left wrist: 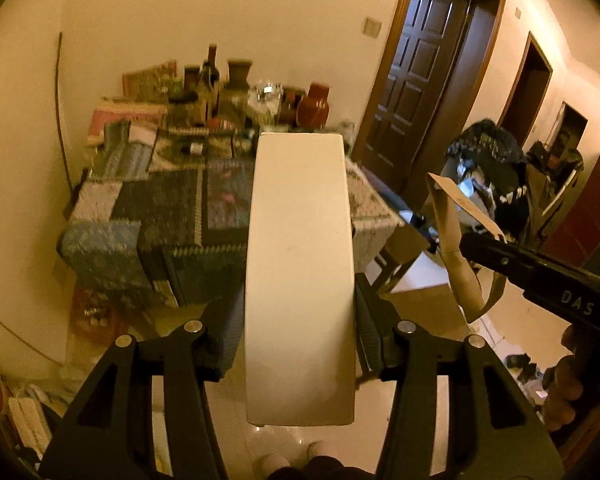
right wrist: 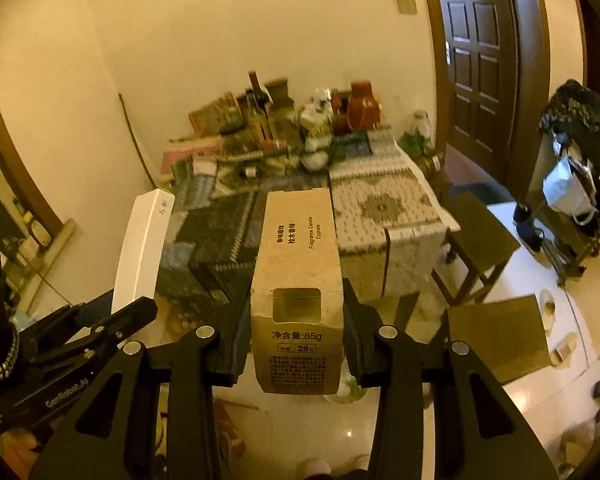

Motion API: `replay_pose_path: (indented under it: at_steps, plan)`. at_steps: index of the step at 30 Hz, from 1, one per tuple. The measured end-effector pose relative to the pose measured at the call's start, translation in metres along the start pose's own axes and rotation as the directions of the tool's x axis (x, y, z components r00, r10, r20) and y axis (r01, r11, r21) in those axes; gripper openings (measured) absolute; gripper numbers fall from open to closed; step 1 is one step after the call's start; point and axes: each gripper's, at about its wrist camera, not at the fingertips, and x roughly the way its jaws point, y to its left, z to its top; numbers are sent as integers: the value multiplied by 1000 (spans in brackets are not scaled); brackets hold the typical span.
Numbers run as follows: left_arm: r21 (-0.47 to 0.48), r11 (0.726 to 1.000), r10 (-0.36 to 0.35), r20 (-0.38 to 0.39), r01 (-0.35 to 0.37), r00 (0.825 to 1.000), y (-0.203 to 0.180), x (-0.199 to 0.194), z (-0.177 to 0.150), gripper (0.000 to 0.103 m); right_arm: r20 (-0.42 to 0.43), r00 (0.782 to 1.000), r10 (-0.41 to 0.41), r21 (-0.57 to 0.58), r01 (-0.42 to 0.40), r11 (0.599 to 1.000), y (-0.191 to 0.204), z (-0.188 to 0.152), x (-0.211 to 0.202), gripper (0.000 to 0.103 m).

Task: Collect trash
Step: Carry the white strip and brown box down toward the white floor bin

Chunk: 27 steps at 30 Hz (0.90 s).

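My left gripper is shut on a long white box, held in the air and pointing toward the table. My right gripper is shut on a brown cardboard candle box with printed text and a small cut-out window. In the left wrist view the right gripper shows at the right, holding the brown box. In the right wrist view the left gripper shows at the left with the white box.
A table with a patterned cloth stands ahead against the wall, crowded with bottles and jars at its back. A dark wooden door is to the right. A stool, cardboard sheet and a cluttered rack stand on the right.
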Motion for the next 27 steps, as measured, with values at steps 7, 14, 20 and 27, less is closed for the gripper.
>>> replay_pose_path:
  at_steps: [7, 14, 20, 27]
  plan:
    - [-23, 999, -29, -123, 26, 992, -4, 69, -29, 51, -147, 989, -18, 25, 22, 999, -30, -34, 58, 36]
    - [-52, 999, -11, -228, -1, 974, -9, 161, -67, 51, -272, 962, -19, -1, 19, 1000, -66, -74, 138, 36]
    - [-77, 997, -5, -325, -22, 946, 0, 252, -117, 51, -361, 932, -14, -14, 10, 1000, -98, -117, 213, 36]
    - [-149, 986, 4, -431, -76, 902, 32, 341, -188, 51, -462, 887, -4, -47, -20, 999, -120, -170, 299, 36]
